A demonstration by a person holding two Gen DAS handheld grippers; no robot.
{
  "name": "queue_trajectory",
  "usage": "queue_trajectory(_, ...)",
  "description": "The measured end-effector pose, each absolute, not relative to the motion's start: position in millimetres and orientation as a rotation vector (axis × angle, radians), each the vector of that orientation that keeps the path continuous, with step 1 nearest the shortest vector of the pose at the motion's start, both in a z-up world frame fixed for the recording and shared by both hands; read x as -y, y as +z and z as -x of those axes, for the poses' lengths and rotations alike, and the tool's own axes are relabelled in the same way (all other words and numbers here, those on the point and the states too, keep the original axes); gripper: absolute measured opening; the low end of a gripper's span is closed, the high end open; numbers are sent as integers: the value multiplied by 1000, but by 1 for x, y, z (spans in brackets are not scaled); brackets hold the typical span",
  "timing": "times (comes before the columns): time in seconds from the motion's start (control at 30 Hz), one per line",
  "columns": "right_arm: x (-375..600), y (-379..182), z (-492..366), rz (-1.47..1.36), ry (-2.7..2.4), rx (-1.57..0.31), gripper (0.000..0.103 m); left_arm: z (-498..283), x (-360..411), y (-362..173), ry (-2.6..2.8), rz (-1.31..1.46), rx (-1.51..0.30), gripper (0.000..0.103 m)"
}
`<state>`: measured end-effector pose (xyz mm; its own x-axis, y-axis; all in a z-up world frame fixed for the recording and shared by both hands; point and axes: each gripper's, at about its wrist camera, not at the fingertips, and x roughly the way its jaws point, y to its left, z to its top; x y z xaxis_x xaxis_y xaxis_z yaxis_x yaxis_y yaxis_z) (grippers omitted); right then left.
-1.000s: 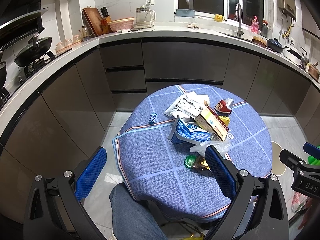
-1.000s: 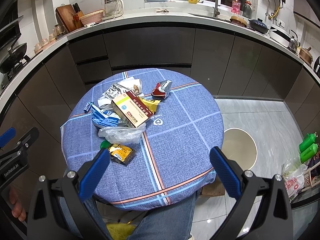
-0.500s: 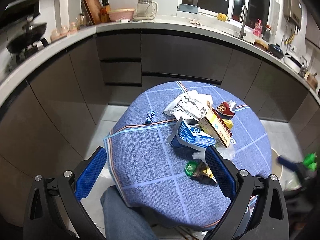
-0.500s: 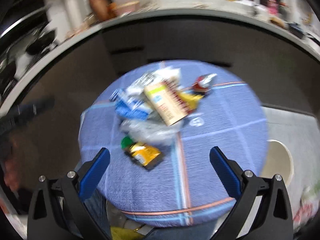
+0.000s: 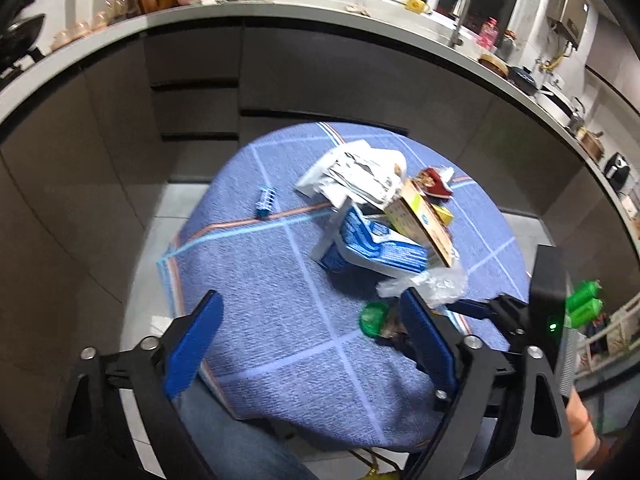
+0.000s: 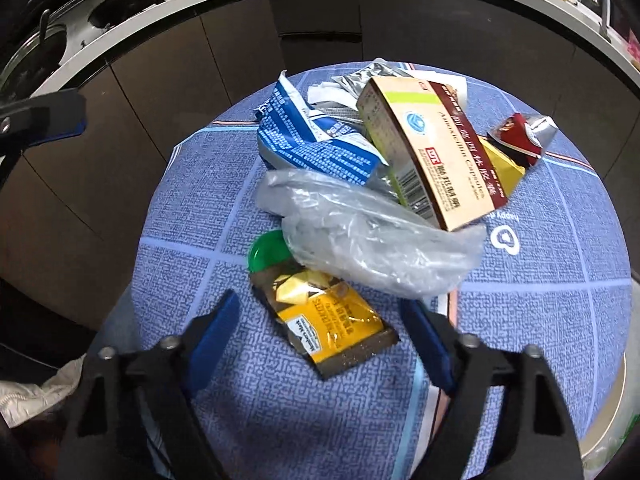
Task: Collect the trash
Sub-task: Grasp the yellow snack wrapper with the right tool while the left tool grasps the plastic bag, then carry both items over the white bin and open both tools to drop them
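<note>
Trash is piled on a round table under a blue checked cloth (image 6: 540, 320): a medicine box (image 6: 432, 152), a blue-and-white packet (image 6: 312, 140), a clear plastic bag (image 6: 372, 240), a green lid (image 6: 266, 252), a red wrapper (image 6: 520, 136) and a yellow snack wrapper (image 6: 332, 320). My right gripper (image 6: 320, 308) hangs low over the near edge, its jaws closing with the yellow wrapper between them, pads apart from it. My left gripper (image 5: 308, 308) is closing over bare cloth left of the pile, nothing between its fingers. A small blue wrapper (image 5: 266, 200) lies apart at the left.
Dark cabinets and a grey counter (image 5: 360, 20) curve behind the table. A beige bin (image 6: 616, 420) stands on the floor at the right, with green bottles (image 5: 584, 300) nearby. A person's jeans-clad leg (image 5: 240, 440) shows under the table's near edge.
Both grippers have come down toward the table and their jaws have narrowed. The right one dropped much closer, so the yellow wrapper now lies between its fingers.
</note>
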<state>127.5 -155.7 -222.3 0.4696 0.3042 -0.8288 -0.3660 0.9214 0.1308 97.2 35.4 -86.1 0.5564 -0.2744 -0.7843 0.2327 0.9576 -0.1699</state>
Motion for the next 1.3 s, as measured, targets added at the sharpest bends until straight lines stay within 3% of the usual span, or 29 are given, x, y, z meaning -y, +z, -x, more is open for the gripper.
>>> queue_trajectory(0.03, 156, -226, -126, 80, 412, -1019, 41, -99, -33, -89, -322, 47, -940, 79)
queue_trajectory(0.07, 159, -229, -125, 77, 410, -1037, 33, -100, -29, -91, -339, 41, -943, 75)
queue_trajectory(0.23, 187, -227, -103, 7, 393, -1054, 26, -107, 6, -116, -503, -33, -1000, 68)
queue_trajectory(0.47, 210, -224, -76, -27, 336, -1056, 25, -113, 76, -139, -662, -134, -1012, 77)
queue_trajectory(0.57, 214, -218, -65, -33, 326, -1057, 25, -120, 104, -144, -705, -144, -1022, 75)
queue_trajectory(0.63, 217, -218, -62, -45, 320, -1053, 25, -125, 120, -148, -717, -152, -1035, 68)
queue_trajectory(0.73, 223, -216, -55, -62, 310, -1044, 25, -130, 141, -157, -732, -180, -1067, 45)
queue_trajectory(0.77, 226, -215, -52, -67, 307, -1041, 25, -133, 146, -161, -729, -198, -1079, 18)
queue_trajectory(0.8, 229, -214, -51, -70, 304, -1040, 25, -136, 150, -166, -728, -203, -1104, 1)
queue_trajectory(0.97, 252, -200, -38, -117, 269, -997, 25, -130, 146, -150, -778, -132, -1105, 1)
queue_trajectory(1.3, 323, -165, -21, -200, 110, -850, 25, -101, 162, -54, -945, -68, -937, 1)
